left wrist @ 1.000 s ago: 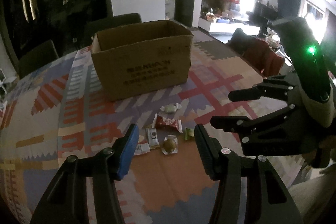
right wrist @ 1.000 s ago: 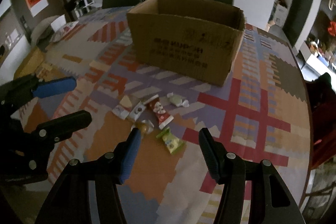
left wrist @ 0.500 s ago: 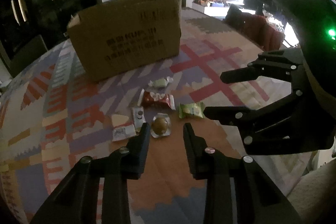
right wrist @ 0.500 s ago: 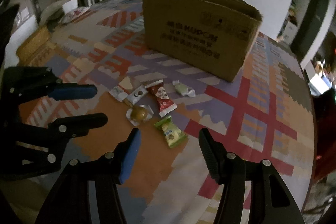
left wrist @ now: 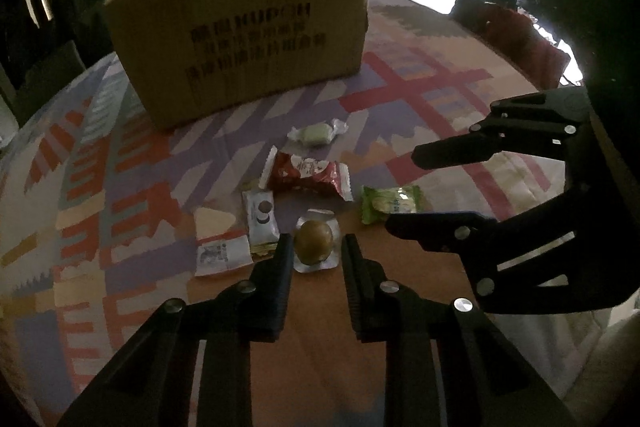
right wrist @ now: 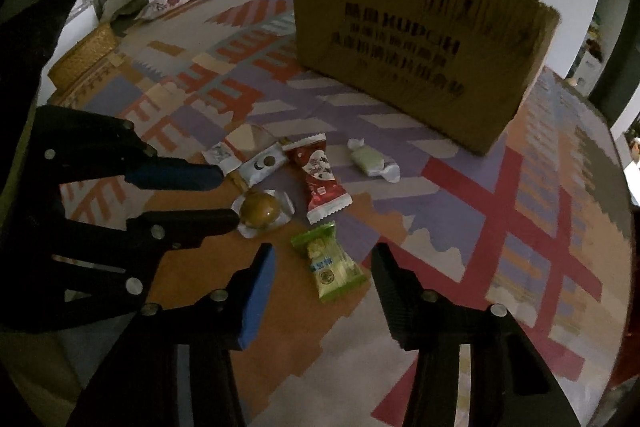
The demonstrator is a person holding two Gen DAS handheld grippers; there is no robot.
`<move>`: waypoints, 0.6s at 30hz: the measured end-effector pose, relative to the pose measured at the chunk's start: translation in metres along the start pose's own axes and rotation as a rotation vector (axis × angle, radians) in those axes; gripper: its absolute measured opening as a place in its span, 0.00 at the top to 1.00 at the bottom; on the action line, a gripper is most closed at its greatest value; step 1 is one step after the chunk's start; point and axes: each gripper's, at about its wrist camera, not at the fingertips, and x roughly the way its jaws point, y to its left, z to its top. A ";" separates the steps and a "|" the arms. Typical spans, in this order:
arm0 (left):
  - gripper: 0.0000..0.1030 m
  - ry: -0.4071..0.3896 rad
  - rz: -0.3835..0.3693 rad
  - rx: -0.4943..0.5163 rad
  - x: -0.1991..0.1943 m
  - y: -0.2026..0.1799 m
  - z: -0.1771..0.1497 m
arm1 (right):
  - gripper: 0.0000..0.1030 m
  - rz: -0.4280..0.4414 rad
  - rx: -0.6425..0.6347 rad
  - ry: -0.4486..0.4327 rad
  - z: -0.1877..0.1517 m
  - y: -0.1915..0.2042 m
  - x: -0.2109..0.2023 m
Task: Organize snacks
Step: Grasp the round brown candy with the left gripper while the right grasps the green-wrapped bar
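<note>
Several wrapped snacks lie on the patterned tablecloth in front of a cardboard box (left wrist: pixel 240 39) (right wrist: pixel 420 39). My left gripper (left wrist: pixel 314 247) is low over a round brown snack in clear wrap (left wrist: pixel 314 241) (right wrist: pixel 260 209); its jaws stand narrowly apart on either side of it, not touching. My right gripper (right wrist: pixel 322 263) is open wide just above a green packet (right wrist: pixel 330 265) (left wrist: pixel 390 203). A red packet (left wrist: pixel 306 173) (right wrist: pixel 320 175), a pale green candy (left wrist: pixel 316 135) (right wrist: pixel 370 161) and a white sachet (left wrist: pixel 262 217) (right wrist: pixel 262 165) lie around them.
A white paper sachet (left wrist: pixel 220 255) lies at the left of the pile. The table edge curves close on my right (left wrist: pixel 560 131). Dark chairs (left wrist: pixel 36 79) stand behind the table. A woven basket (right wrist: pixel 86 53) sits at the far left edge.
Both grippers have come down and forward toward the snacks. My left jaws narrowed from wide open and now straddle the round brown snack. My right gripper now hovers over the green packet.
</note>
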 end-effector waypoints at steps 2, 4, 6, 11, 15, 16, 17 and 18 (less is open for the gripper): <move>0.77 0.012 -0.004 -0.004 0.005 0.000 0.000 | 0.53 0.010 -0.001 0.008 -0.001 -0.001 0.005; 0.77 0.022 -0.005 -0.005 0.010 0.000 0.000 | 0.53 0.019 0.001 0.014 -0.001 -0.003 0.009; 0.77 0.031 -0.006 -0.008 0.014 0.001 0.000 | 0.53 0.024 0.004 0.019 -0.001 -0.004 0.011; 0.77 0.042 -0.008 -0.022 0.021 0.003 0.003 | 0.56 0.042 0.008 0.029 0.001 -0.006 0.018; 0.77 0.050 -0.009 -0.014 0.026 0.003 0.005 | 0.57 0.052 0.014 0.035 0.001 -0.007 0.022; 0.77 0.048 -0.008 -0.014 0.027 0.003 0.005 | 0.58 0.058 0.018 0.039 0.001 -0.008 0.023; 0.77 0.048 -0.008 -0.015 0.026 0.004 0.005 | 0.60 0.062 0.020 0.043 0.001 -0.008 0.024; 0.77 0.047 -0.010 -0.017 0.027 0.004 0.005 | 0.60 0.065 0.021 0.046 0.001 -0.008 0.025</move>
